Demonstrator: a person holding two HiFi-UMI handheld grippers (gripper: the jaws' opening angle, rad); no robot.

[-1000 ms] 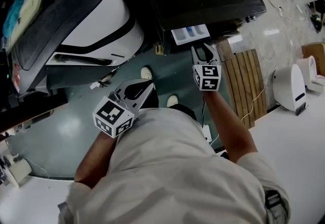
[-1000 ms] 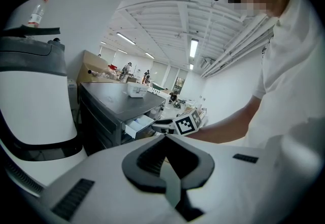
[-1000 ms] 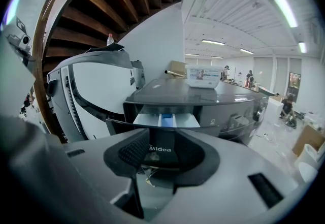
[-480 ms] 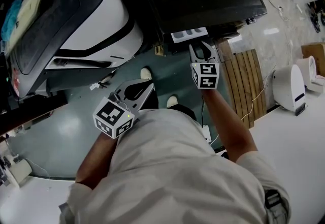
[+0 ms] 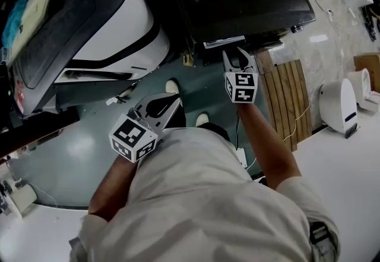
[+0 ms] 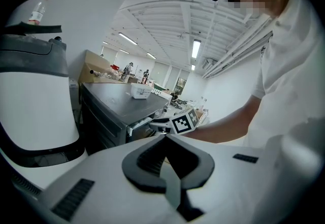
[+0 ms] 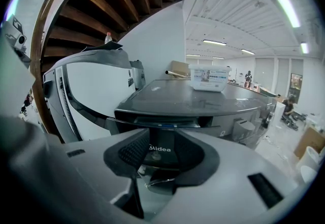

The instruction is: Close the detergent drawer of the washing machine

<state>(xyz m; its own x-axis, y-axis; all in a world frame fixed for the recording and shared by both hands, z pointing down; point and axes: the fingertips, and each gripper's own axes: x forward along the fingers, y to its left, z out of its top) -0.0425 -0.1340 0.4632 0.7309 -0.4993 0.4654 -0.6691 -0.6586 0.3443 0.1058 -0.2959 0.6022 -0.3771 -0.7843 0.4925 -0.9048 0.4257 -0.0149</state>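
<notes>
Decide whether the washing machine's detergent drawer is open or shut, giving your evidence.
Nearly shut: only a thin pale strip of the detergent drawer juts from the washing machine, by the right gripper.

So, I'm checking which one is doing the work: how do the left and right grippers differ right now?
The right gripper is up at the detergent drawer, jaws apart; the left gripper hangs back by the person's body, jaws together and empty. Both carry a marker cube.
</notes>
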